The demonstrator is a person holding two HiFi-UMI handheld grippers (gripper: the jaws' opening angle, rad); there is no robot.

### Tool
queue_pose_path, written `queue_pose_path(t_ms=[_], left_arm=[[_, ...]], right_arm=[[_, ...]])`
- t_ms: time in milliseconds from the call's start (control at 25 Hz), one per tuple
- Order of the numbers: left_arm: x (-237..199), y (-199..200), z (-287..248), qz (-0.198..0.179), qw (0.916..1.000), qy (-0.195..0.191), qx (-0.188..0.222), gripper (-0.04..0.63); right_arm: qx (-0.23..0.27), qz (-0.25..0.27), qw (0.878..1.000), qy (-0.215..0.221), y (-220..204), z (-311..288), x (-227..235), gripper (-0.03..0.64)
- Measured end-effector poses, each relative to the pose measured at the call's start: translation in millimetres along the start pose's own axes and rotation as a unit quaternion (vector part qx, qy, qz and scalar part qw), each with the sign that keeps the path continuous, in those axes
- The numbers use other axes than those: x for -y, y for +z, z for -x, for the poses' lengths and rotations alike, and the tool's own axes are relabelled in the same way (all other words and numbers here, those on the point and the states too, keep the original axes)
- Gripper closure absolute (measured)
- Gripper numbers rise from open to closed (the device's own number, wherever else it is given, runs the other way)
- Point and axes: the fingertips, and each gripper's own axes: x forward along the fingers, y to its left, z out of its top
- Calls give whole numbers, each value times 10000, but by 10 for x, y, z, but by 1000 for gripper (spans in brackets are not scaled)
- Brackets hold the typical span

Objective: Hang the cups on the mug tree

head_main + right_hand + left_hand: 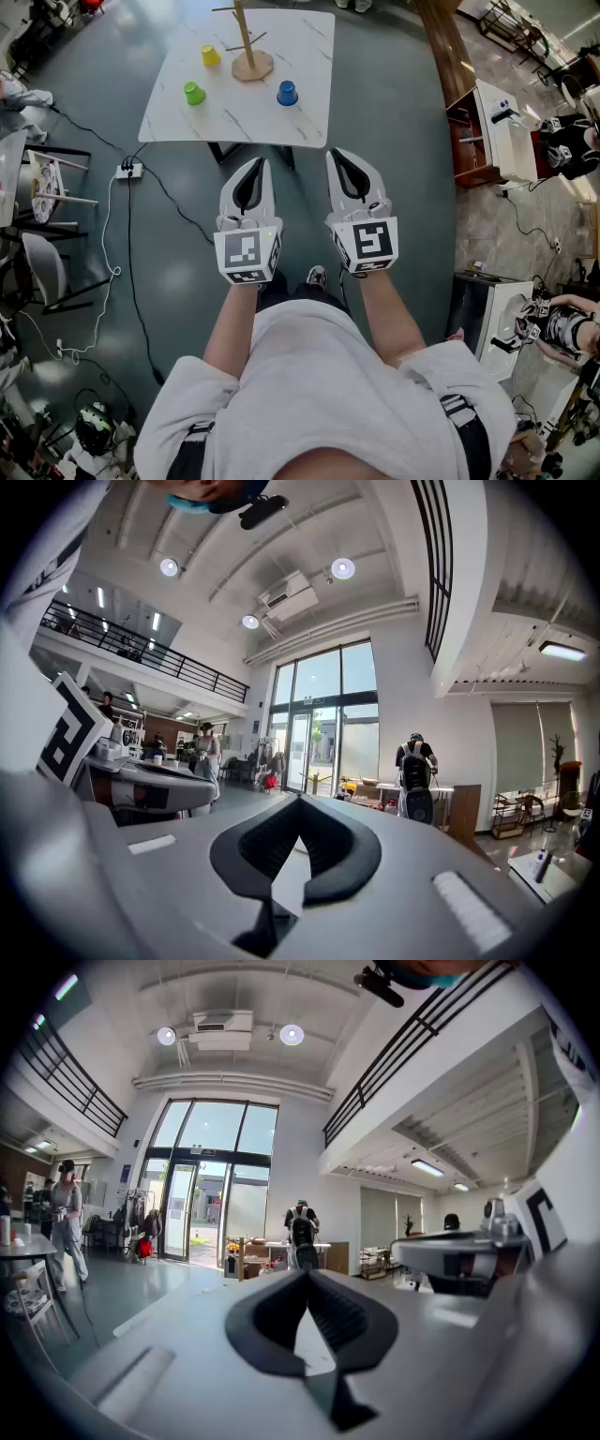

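Note:
In the head view a wooden mug tree [247, 47] stands on a white marble table [300, 112] ahead of me. Three small cups sit upside down on the table around it: a yellow cup [211, 55], a green cup [194, 93] and a blue cup [287, 92]. My left gripper [256, 163] and right gripper [334, 155] are held side by side above the floor, short of the table's near edge. Both are shut with nothing between the jaws. In the left gripper view the left gripper [307, 1277] points out across the hall, and so does the right gripper [300, 801] in its own view.
A power strip [128, 171] with cables lies on the grey floor left of the table. Chairs [42, 267] stand at the left. A wooden cabinet [472, 141] and white benches with other people's equipment are at the right. People stand far off in the hall.

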Motion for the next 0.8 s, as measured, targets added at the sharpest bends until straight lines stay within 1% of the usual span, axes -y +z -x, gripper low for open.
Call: queue_pose_path(t_ms=[120,280,360,440,560,680,800], left_arm=[[-201,-120,-24,26,9999,-43,-101,592],[-527,-276,-81,112,9993,-217,-280,592],[-717,-320,-101,114,9988,-314,-351,592],[-907,-293,-139,24,9985,-415,-344,592],[-1148,-247,-185,-94,9980,-543,-316,592],[-1399,-332,-211,-8,9976,-543,-427,592],[-1592,-435,-284,96,9970,-515,-571,592]], right_arm=[[-105,18,9999,-4,-72,-168,-152,618],[-187,-17,9998,82,-101,-459,-452,618],[-199,-157,9994,221,-101,-632,-638,618],[-290,-271,9988,284,-103,-836,-782,617],[-661,-151,9973,289,-153,-1093,-951,617],[-1217,-248,9918,300,-338,-1238,-1083,615],[-1498,-278,9880,253,-452,-1329,-1140,617]])
